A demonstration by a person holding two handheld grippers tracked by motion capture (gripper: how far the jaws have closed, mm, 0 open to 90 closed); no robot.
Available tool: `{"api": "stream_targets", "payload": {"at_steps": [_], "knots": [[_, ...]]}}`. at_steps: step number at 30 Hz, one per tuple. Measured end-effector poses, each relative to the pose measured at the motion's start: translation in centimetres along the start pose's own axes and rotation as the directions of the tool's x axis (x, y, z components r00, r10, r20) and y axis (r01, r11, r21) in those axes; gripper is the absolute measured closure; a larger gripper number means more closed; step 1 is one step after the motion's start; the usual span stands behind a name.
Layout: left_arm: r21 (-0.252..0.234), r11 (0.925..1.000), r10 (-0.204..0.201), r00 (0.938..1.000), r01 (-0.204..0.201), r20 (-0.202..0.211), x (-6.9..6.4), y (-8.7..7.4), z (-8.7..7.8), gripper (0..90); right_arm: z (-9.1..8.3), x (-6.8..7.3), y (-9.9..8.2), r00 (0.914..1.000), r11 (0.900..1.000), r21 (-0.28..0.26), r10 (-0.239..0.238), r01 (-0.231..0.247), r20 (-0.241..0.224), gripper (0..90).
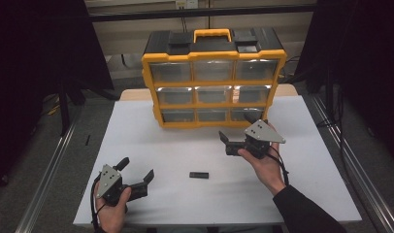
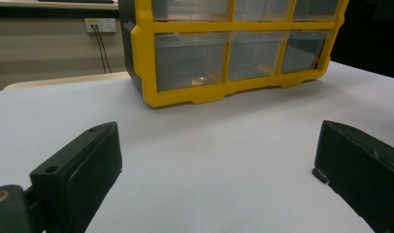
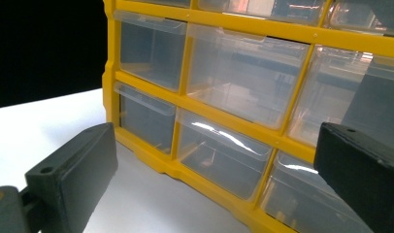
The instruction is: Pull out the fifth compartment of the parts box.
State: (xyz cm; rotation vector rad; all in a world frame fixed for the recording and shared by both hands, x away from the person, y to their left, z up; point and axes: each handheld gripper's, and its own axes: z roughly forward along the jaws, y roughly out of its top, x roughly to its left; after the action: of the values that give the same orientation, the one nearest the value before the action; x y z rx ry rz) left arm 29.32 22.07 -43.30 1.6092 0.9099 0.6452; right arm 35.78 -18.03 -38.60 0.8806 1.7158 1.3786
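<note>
A yellow and black organiser (image 1: 213, 80) with nine clear drawers stands upright at the back middle of the white table (image 1: 151, 145). A small flat black piece (image 1: 199, 174) lies on the table between my two hands. My left gripper (image 1: 136, 170) rests near the front left corner, open, nothing between its jaws, pointing right toward the piece. In the left gripper view the organiser (image 2: 234, 53) stands far beyond the open left gripper (image 2: 217, 160). My right gripper (image 1: 236, 129) hovers open just in front of the organiser's bottom row. The clear drawers (image 3: 234, 82) loom close in the right gripper view, beyond the open right gripper (image 3: 217, 170).
The organiser has a yellow carry handle (image 1: 212, 34) on its black top. Metal rails (image 1: 49, 170) run along the floor on both sides of the table. Dark curtains (image 1: 35, 58) hang left and right. Bare tabletop lies between the grippers and the front edge.
</note>
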Motion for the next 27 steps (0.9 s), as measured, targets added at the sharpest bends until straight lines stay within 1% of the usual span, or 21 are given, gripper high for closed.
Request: {"api": "stream_targets", "payload": {"at_steps": [2, 3, 5, 6, 8, 9, 10, 11, 12, 14, 15, 16, 17, 18, 19, 20, 21, 22, 23, 25, 27], "knots": [[0.001, 1.0, -0.003, 1.0, 0.003, 0.001, 0.0, 0.0, 0.0, 3.1, 0.2, -0.1, 0.3, 1.0, 1.0, -0.004, -0.008, 0.008, 0.005, 1.5], [0.0, 1.0, 0.0, 1.0, 0.0, 0.0, 0.0, 0.0, 0.0, 3.1, 0.3, -0.1, 0.5, 0.9996, 0.9996, -0.011, -0.026, 0.026, 0.009, 1.4], [0.0, 1.0, 0.0, 1.0, 0.0, 0.0, 0.0, 0.0, 0.0, 3.0, 0.4, -0.1, 0.6, 0.9993, 0.9993, -0.011, -0.035, 0.035, 0.01, 1.5], [0.0, 1.0, -0.003, 1.0, 0.003, 0.0, 0.0, 0.0, 0.0, 3.0, 0.5, -0.1, 0.7, 0.9988, 0.9988, -0.015, -0.047, 0.047, 0.014, 1.7], [0.0, 1.0, -0.003, 1.0, 0.003, 0.0, 0.0, 0.0, 0.0, 3.0, 0.6, 0.0, 0.9, 0.9958, 0.9962, -0.016, -0.085, 0.086, 0.034, 2.9], [0.001, 1.0, -0.003, 1.0, 0.003, 0.001, 0.0, 0.0, 0.0, 3.0, 0.8, 0.0, 1.0, 0.994, 0.9942, -0.02, -0.105, 0.106, 0.03, 2.5], [0.001, 1.0, -0.003, 1.0, 0.003, 0.001, 0.0, 0.0, 0.0, 3.0, 0.8, 0.0, 1.0, 0.994, 0.9942, -0.02, -0.105, 0.106, 0.03, 2.5], [0.002, 1.0, -0.002, 1.0, 0.002, 0.001, 0.0, 0.0, 0.0, 3.0, 1.0, 0.1, 1.1, 0.9895, 0.9895, -0.028, -0.141, 0.142, 0.031, 1.7], [0.002, 1.0, -0.002, 1.0, 0.002, 0.002, 0.0, 0.0, 0.0, 3.0, 1.0, 0.1, 1.2, 0.987, 0.9867, -0.033, -0.158, 0.159, 0.027, 1.5], [0.002, 1.0, -0.002, 1.0, 0.002, 0.001, 0.0, 0.0, 0.0, 3.1, 1.2, 0.2, 1.3, 0.9795, 0.9794, -0.037, -0.197, 0.199, 0.042, 1.5], [0.002, 1.0, -0.002, 1.0, 0.002, 0.001, 0.0, 0.0, 0.0, 3.0, 1.3, 0.3, 1.3, 0.9767, 0.9765, -0.037, -0.211, 0.212, 0.04, 1.5], [0.002, 1.0, -0.002, 1.0, 0.002, 0.001, 0.0, 0.0, 0.0, 3.0, 1.3, 0.3, 1.3, 0.9767, 0.9765, -0.037, -0.211, 0.212, 0.04, 1.5], [0.002, 1.0, -0.002, 1.0, 0.002, 0.001, 0.0, 0.0, 0.0, 3.0, 1.6, 0.4, 1.3, 0.967, 0.9671, -0.038, -0.25, 0.252, 0.052, 1.5], [0.002, 1.0, -0.002, 1.0, 0.002, 0.001, 0.0, 0.0, 0.0, 3.0, 1.7, 0.4, 1.3, 0.9608, 0.961, -0.034, -0.272, 0.274, 0.051, 1.4], [0.0, 1.0, -0.001, 1.0, 0.001, 0.0, 0.0, 0.0, 0.0, 3.0, 1.8, 0.4, 1.3, 0.9568, 0.957, -0.033, -0.287, 0.288, 0.049, 1.2], [0.0, 1.0, -0.001, 1.0, 0.001, 0.0, 0.0, 0.0, 0.0, 3.0, 1.8, 0.4, 1.3, 0.9568, 0.957, -0.033, -0.287, 0.288, 0.049, 1.2], [0.001, 1.0, 0.0, 1.0, 0.0, 0.003, 0.0, 0.0, 0.0, 3.0, 2.1, 0.4, 1.3, 0.9458, 0.9479, -0.022, -0.315, 0.318, 0.077, 0.7], [0.001, 1.0, 0.0, 1.0, 0.0, 0.003, 0.0, 0.0, 0.0, 3.0, 2.1, 0.4, 1.3, 0.9458, 0.9479, -0.022, -0.315, 0.318, 0.077, 0.7], [0.001, 1.0, 0.001, 1.0, -0.001, 0.003, 0.0, 0.0, 0.0, 3.0, 2.4, 0.3, 1.4, 0.9367, 0.9397, -0.019, -0.339, 0.341, 0.089, 1.7], [0.002, 1.0, 0.0, 1.0, 0.0, 0.003, 0.0, 0.0, 0.0, 3.0, 2.6, 0.1, 1.5, 0.9308, 0.9343, -0.017, -0.353, 0.356, 0.096, 4.2], [0.003, 1.0, 0.003, 1.0, -0.003, 0.002, 0.0, 0.0, 0.0, 3.0, 2.8, 0.1, 1.6, 0.9173, 0.9223, -0.009, -0.383, 0.386, 0.108, 4.2]]}}
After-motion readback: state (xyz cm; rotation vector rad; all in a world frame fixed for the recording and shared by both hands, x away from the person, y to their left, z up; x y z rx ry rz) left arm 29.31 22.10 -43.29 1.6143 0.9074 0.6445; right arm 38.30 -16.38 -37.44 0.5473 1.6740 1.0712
